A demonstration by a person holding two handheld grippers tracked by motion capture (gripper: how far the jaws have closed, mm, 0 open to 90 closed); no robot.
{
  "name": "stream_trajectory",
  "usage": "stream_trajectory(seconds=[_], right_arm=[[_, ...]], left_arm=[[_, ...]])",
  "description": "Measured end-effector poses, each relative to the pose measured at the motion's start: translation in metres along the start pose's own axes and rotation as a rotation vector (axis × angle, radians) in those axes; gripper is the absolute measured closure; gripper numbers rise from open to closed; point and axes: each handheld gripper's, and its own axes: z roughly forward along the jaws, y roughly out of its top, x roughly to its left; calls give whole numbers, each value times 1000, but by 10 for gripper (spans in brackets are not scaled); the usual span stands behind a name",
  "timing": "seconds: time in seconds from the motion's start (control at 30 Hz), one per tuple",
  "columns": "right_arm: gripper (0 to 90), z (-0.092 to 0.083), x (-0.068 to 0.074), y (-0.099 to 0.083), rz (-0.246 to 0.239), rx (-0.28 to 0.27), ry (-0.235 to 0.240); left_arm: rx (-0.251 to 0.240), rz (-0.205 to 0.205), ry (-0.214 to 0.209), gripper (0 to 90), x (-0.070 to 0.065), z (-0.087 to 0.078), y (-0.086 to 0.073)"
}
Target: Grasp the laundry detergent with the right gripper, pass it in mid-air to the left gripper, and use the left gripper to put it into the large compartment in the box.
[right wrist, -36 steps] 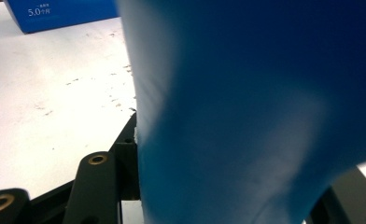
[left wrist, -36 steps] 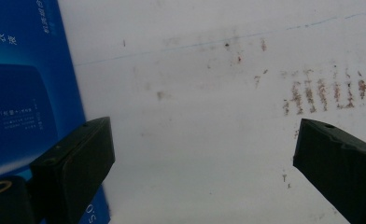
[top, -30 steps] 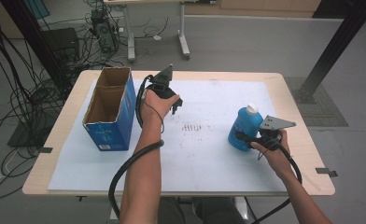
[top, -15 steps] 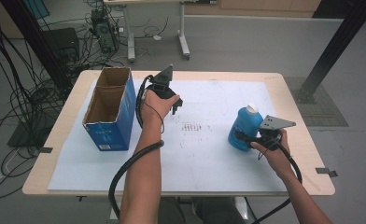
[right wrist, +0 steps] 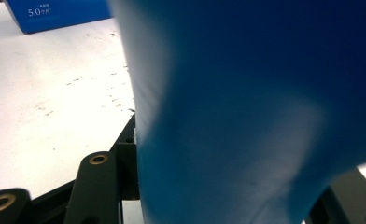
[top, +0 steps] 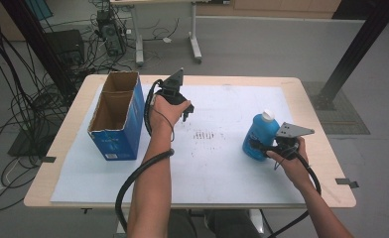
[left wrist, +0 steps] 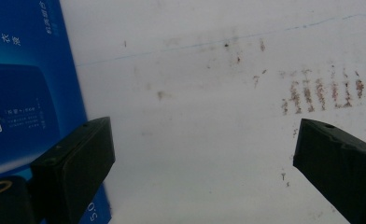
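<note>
A blue bottle (top: 260,137) with a white cap stands upright on the white sheet at the right. My right gripper (top: 258,147) is shut on its lower body, and the bottle's blue side (right wrist: 265,107) fills the space between the jaws in the right gripper view. An open blue cardboard box (top: 116,115) stands at the left of the sheet. My left gripper (top: 186,112) hovers just right of the box, pointing down at the sheet. Its jaws stand wide apart with nothing between them, the gripper (left wrist: 204,154) over bare sheet and the box wall (left wrist: 27,84) at its left.
The white sheet (top: 217,163) covers most of the wooden table (top: 311,94). A patch of small brown marks (top: 206,135) lies at the sheet's middle. Cables trail from both grippers off the near edge. Desks, cables and a black post stand on the floor beyond.
</note>
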Motion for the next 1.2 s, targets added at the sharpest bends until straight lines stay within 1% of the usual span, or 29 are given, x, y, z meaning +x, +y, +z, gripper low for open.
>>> stream_trajectory(seconds=[0.37,1.2], right_arm=[[437,0,0,0,0,1,0],[438,0,0,0,4,1,-1]], left_arm=[[-2,6,4,58,-1,-1,1],[-4,4,0,57,0,-3,0]])
